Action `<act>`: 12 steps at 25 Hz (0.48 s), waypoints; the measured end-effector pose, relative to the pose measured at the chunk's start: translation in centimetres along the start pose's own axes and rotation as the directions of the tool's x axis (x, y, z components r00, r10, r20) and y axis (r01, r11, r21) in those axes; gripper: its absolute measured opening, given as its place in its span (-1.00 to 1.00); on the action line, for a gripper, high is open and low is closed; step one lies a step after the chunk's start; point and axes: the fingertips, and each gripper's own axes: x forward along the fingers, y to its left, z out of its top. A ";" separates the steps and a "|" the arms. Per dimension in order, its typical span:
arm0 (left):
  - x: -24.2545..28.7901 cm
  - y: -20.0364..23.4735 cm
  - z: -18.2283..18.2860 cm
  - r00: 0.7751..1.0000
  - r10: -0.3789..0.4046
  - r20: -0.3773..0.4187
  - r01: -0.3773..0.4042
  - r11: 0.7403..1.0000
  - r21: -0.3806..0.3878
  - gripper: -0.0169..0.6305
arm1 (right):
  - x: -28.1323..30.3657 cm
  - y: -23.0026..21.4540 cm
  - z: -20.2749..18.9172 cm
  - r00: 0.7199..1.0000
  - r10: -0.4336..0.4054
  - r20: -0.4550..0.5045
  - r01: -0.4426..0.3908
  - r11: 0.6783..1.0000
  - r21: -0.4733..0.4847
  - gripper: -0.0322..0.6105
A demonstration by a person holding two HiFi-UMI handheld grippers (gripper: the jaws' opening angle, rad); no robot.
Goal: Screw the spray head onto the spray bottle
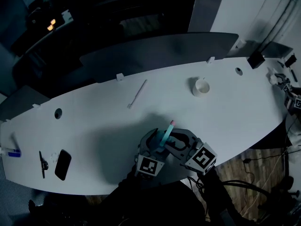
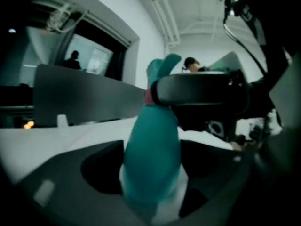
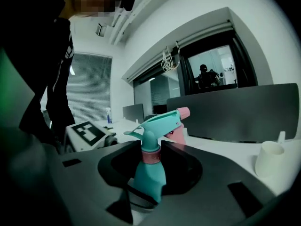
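Head view: I had the bottle held over the bench's near edge, between both grippers, close for control. Left gripper view: the left gripper seemed clamped on the bottle's body, steadying it. Right gripper view: the right gripper was shut round the head's pink collar, ready to twist, I judged.
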 end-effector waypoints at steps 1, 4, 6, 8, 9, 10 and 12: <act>-0.3 0.4 0.0 0.993 0.119 0.006 -0.118 0.992 -0.038 0.19 | 0.0 0.2 0.1 0.999 -0.033 0.011 0.033 0.999 -0.001 -0.47; -0.7 0.9 -0.2 0.946 0.325 0.012 -0.321 0.940 -0.117 0.19 | 0.1 0.5 0.1 0.996 -0.086 0.030 0.086 0.996 0.014 -0.47; -0.6 0.6 -0.1 0.966 0.254 0.050 -0.245 0.960 -0.138 0.21 | 0.1 0.4 0.0 0.997 -0.075 0.023 0.074 0.997 0.024 -0.47; -1.0 0.5 0.3 0.995 0.057 0.083 -0.047 0.992 -0.119 0.26 | 0.2 0.6 -0.1 1.000 -0.023 0.002 0.023 1.000 0.019 -0.47; -1.3 0.5 0.4 0.995 -0.060 0.083 0.067 0.994 -0.082 0.37 | 0.2 0.7 -0.1 1.000 0.012 -0.011 -0.012 1.000 0.007 -0.47; -1.3 0.5 0.2 0.982 -0.181 0.055 0.183 0.983 -0.030 0.44 | 0.2 0.8 -0.3 0.998 0.049 -0.024 -0.050 0.999 -0.010 -0.47; -0.7 -0.4 -1.0 0.914 -0.399 -0.071 0.403 0.913 0.055 0.45 | 0.0 0.7 -0.5 0.992 0.113 -0.052 -0.115 0.993 -0.030 -0.47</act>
